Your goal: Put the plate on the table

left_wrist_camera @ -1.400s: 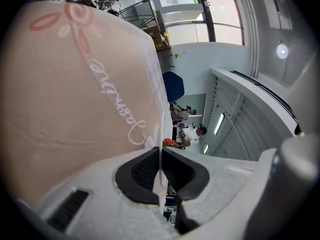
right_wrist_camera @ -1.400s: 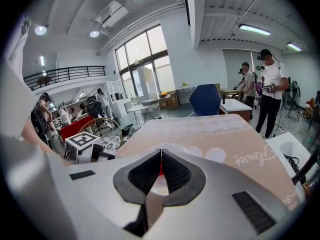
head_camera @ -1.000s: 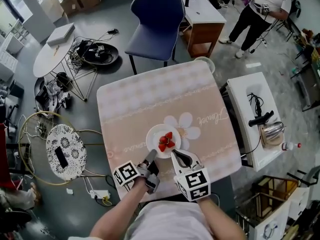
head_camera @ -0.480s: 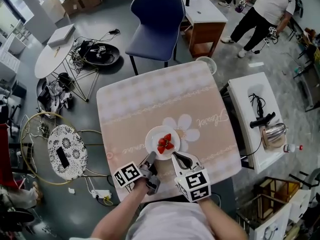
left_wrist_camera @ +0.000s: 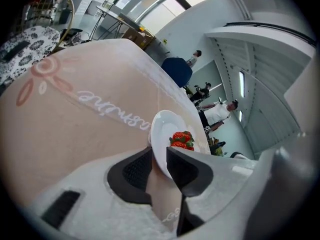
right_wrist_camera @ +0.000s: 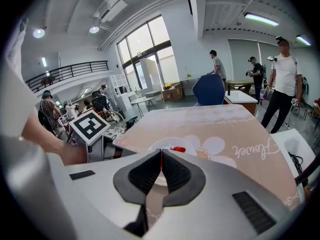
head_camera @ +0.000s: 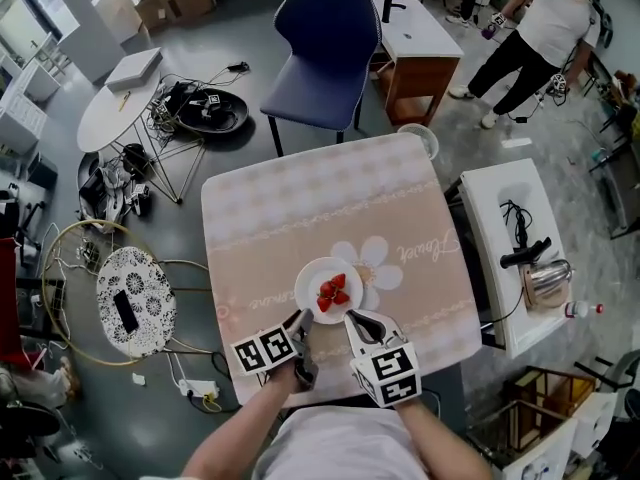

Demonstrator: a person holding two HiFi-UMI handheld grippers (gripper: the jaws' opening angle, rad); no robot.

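Observation:
A white plate (head_camera: 311, 279) with a few strawberries (head_camera: 332, 290) is at the near side of the pink-clothed table (head_camera: 300, 208), beside a white flower print. My left gripper (head_camera: 300, 321) is shut on the plate's near-left rim. In the left gripper view the plate (left_wrist_camera: 162, 129) stands edge-on between the jaws of that gripper (left_wrist_camera: 159, 166), with the strawberries (left_wrist_camera: 181, 139) just beyond. My right gripper (head_camera: 350, 317) is at the near-right rim. In the right gripper view that gripper (right_wrist_camera: 161, 166) is shut with nothing held, and the plate (right_wrist_camera: 152, 145) lies behind it.
A blue chair (head_camera: 325, 48) stands at the table's far side. A white bowl (head_camera: 418, 140) sits by the far right corner. A white side table (head_camera: 500, 218) with a kettle (head_camera: 545, 278) is on the right, and a patterned stool (head_camera: 133, 303) on the left.
The plate keeps its place beside the flower print and both grippers stay at its near rim. The head view has shifted slightly, and people at the back have walked on.

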